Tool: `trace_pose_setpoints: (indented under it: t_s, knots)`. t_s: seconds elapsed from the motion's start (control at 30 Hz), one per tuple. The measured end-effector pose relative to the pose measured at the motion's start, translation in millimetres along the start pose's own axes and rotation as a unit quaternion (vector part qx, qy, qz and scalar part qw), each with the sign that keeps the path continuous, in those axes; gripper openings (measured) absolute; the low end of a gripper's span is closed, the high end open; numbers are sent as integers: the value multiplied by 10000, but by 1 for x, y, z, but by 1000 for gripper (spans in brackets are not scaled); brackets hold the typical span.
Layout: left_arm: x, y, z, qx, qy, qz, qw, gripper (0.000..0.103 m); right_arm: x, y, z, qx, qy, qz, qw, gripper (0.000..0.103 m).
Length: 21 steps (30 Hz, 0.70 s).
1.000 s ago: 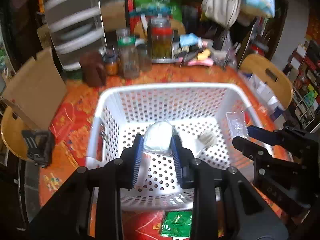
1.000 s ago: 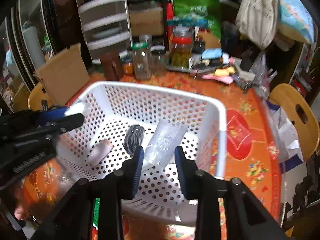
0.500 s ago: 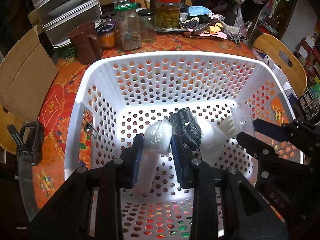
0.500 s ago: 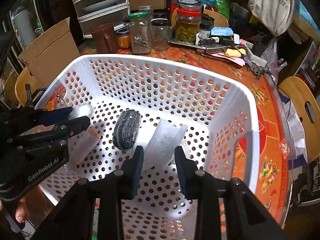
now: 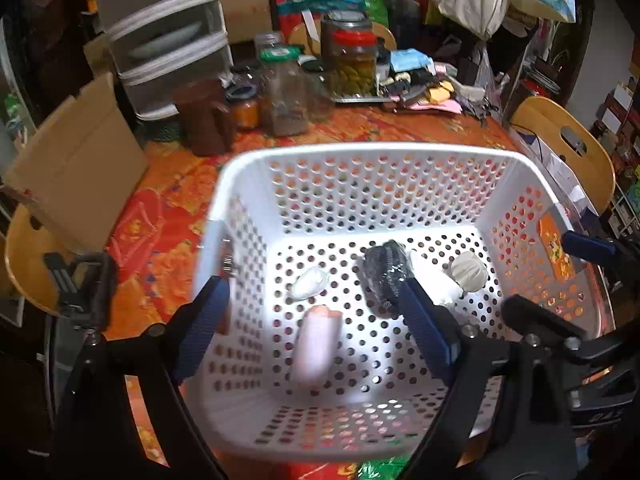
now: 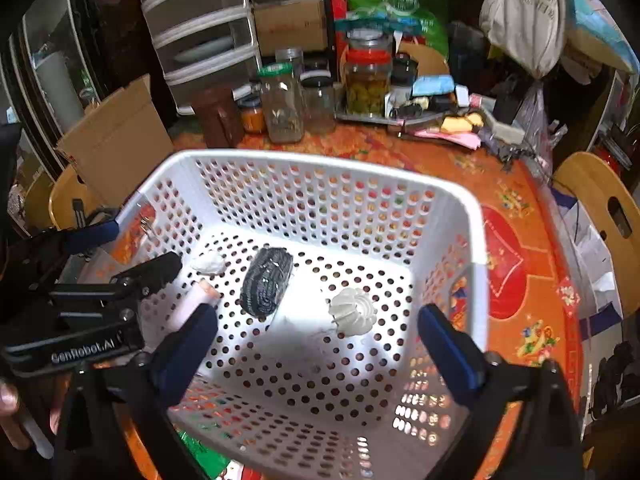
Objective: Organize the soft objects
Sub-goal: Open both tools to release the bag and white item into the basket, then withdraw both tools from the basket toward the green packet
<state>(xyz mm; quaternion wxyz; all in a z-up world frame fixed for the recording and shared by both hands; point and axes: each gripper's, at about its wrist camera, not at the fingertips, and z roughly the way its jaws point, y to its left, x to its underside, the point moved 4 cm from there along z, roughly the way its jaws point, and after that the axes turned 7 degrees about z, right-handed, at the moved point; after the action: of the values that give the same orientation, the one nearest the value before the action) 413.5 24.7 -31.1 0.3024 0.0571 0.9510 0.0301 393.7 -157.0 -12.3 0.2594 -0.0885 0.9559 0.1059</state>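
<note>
a cluttered home dining room: floral-clothed worktop, pickle jars at 12 o'clock, wooden chair at 3 o'clock.

The white perforated plastic basket stood open at the top, so entry from above was unobstructed. Its floor was partly taken by a black knitted roll, a white ribbed puff, a small white wad and a pale pink tube; bare floor was left near the front wall. Behind the basket, the orange patterned tablecloth was crowded by glass jars, while its right side lay free.
</note>
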Motion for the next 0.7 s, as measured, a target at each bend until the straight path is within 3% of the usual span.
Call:
trace_pose_setpoints:
  t_s: [0.2, 0.7]
  knots:
    - [6, 11, -34, -20, -201, 37, 9998, 94, 4, -5, -29, -38, -215, -2, 9998, 103]
    - [22, 4, -64, 185, -364, 63, 9991, 96, 22, -28, -49, -25, -296, 180, 9994, 103]
